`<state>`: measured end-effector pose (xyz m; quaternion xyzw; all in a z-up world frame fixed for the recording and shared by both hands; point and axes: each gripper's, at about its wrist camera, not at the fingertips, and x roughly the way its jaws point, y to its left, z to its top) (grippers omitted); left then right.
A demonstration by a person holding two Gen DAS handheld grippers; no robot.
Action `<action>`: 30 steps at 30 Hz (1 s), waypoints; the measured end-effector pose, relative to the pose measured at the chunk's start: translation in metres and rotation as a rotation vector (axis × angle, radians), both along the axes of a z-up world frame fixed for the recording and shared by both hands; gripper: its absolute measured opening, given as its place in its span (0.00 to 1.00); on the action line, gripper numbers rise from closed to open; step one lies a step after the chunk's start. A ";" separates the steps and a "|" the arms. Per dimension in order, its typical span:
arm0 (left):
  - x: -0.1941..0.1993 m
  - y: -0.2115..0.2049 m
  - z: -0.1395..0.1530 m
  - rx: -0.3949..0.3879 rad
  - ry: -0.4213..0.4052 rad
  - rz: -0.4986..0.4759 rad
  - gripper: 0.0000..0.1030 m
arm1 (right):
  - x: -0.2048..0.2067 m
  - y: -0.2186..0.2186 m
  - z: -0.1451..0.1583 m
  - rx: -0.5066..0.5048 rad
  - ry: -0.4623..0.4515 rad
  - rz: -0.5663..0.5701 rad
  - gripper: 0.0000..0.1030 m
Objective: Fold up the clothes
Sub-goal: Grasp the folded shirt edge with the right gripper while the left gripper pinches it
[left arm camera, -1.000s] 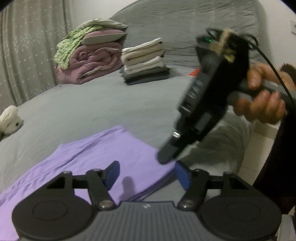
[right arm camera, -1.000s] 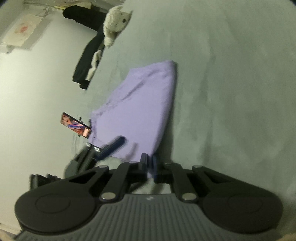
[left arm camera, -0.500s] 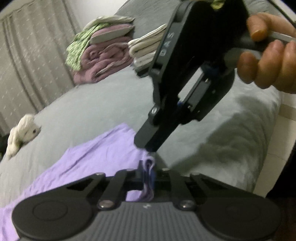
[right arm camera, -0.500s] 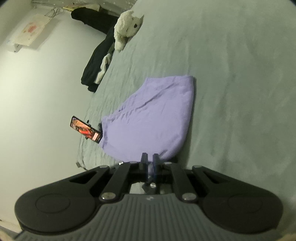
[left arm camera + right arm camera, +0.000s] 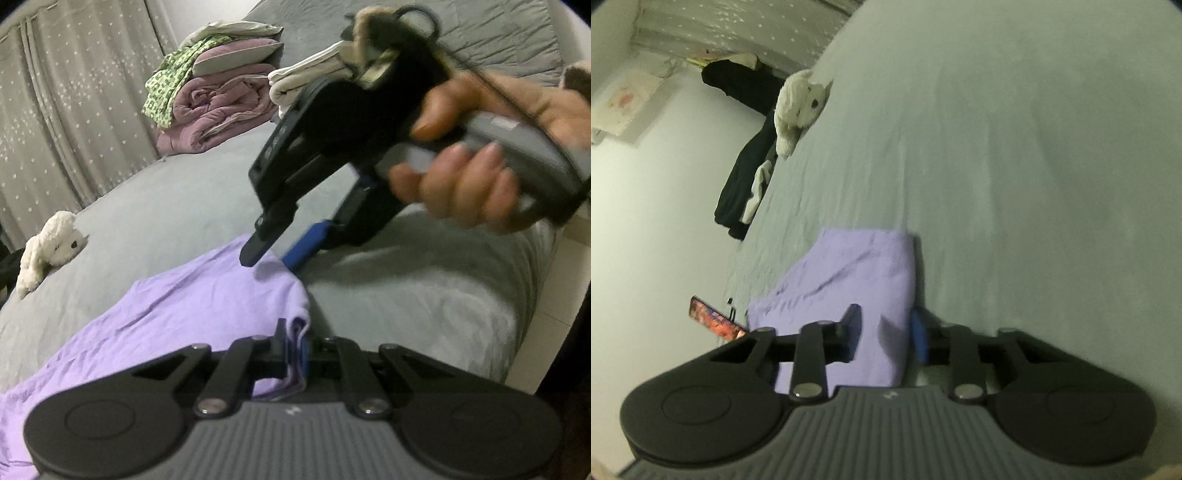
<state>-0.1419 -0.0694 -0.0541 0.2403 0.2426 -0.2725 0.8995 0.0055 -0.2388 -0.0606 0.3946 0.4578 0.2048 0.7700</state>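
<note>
Left claw (image 5: 293, 350) is pinched tight on a bunched corner of the purple garment (image 5: 177, 317), cloth visibly gathered between its pads at the near edge of the bed (image 5: 166, 206). Right claw (image 5: 886, 332) has just been opening: its jaws stand apart, straddling the near end of the same garment without pressing on it, one finger over the cloth, the blue pad just off its right-hand edge. In the left wrist view the right claw (image 5: 273, 253) hangs tilted down at about 12 o'clock from the left claw, tips just above the garment's far right corner, held by a hand (image 5: 476, 173). Key relation: the garment lies folded and flat on the grey bedding, long axis running from the left claw out toward 10 o'clock, toward the white plush toy (image 5: 48, 247). Both claws sit at the same short end, right claw over the farther corner. Judgement: right claw must settle on that corner before the end can be carried along the long axis. Risk: closing off the edge and missing the layers.
</note>
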 end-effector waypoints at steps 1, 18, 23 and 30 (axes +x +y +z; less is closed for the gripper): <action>0.000 0.000 0.000 -0.001 0.001 0.002 0.06 | 0.003 -0.001 -0.004 0.004 -0.001 -0.013 0.08; 0.011 0.004 0.003 -0.109 0.082 0.079 0.06 | 0.010 -0.009 -0.015 0.134 -0.052 -0.116 0.10; 0.008 0.003 0.003 -0.111 0.086 0.080 0.06 | 0.008 -0.014 -0.014 0.167 -0.054 -0.118 0.14; 0.010 0.009 0.008 -0.168 0.118 0.092 0.05 | 0.008 -0.004 -0.008 0.120 -0.104 -0.140 0.19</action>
